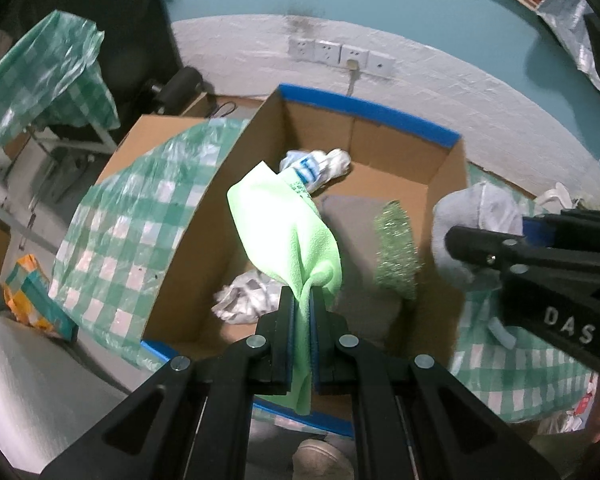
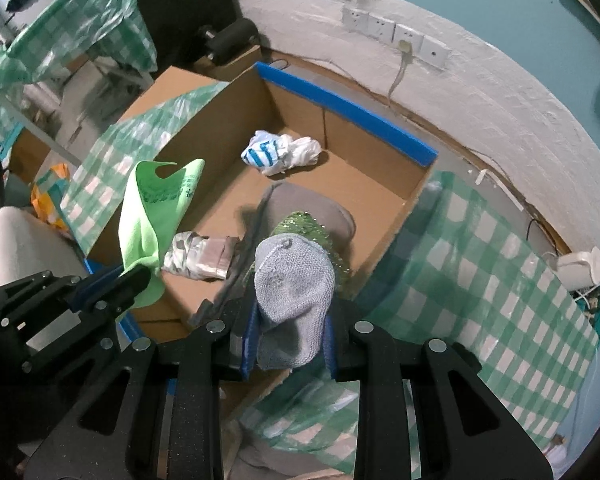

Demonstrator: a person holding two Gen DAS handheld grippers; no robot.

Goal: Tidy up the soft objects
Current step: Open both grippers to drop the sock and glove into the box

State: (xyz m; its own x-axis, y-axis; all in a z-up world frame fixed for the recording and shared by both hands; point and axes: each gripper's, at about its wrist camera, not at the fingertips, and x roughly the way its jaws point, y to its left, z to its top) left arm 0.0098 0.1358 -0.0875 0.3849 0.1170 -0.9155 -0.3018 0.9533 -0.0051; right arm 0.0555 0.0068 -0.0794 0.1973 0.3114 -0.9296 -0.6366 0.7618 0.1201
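Observation:
My left gripper (image 1: 302, 300) is shut on a light green fleece cloth (image 1: 284, 232) and holds it above the near edge of an open cardboard box (image 1: 204, 240). My right gripper (image 2: 288, 332) is shut on a grey-blue knitted item (image 2: 292, 292) over the box's near right side; it also shows in the left wrist view (image 1: 472, 232). The green cloth (image 2: 152, 216) and left gripper (image 2: 140, 276) show at left in the right wrist view. Inside the box (image 2: 380, 196) lie a grey cushion (image 2: 312, 212), a green sparkly item (image 1: 396, 248), a white-and-blue crumpled bag (image 2: 280, 152) and a grey-white bundle (image 2: 200, 256).
Green-and-white checked plastic sheets (image 2: 480, 280) drape both sides of the box. A white brick wall with sockets (image 2: 396, 36) stands behind. An orange-and-teal pack (image 1: 32, 292) lies at left. A white object (image 2: 580, 268) sits at far right.

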